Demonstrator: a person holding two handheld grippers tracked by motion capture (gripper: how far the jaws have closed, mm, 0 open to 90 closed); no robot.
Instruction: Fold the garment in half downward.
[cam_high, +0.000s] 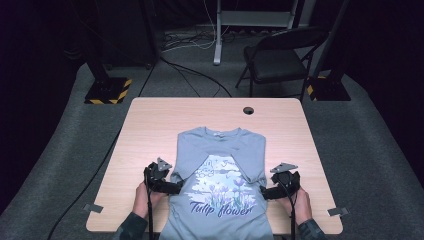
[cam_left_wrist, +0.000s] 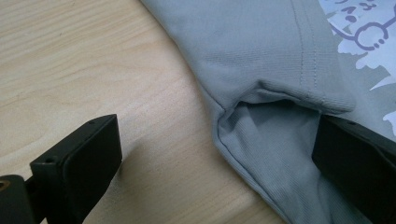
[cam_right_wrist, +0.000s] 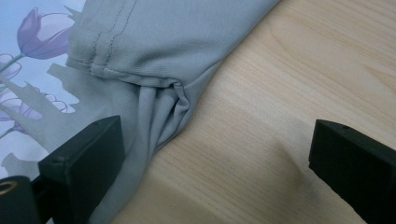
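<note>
Your left gripper stood wide open at the grey T-shirt, one jaw over cloth beneath the folded-in sleeve; your right gripper gaped likewise at the opposite edge, holding nothing. You had the shirt lying face-up on the wooden table
</note>
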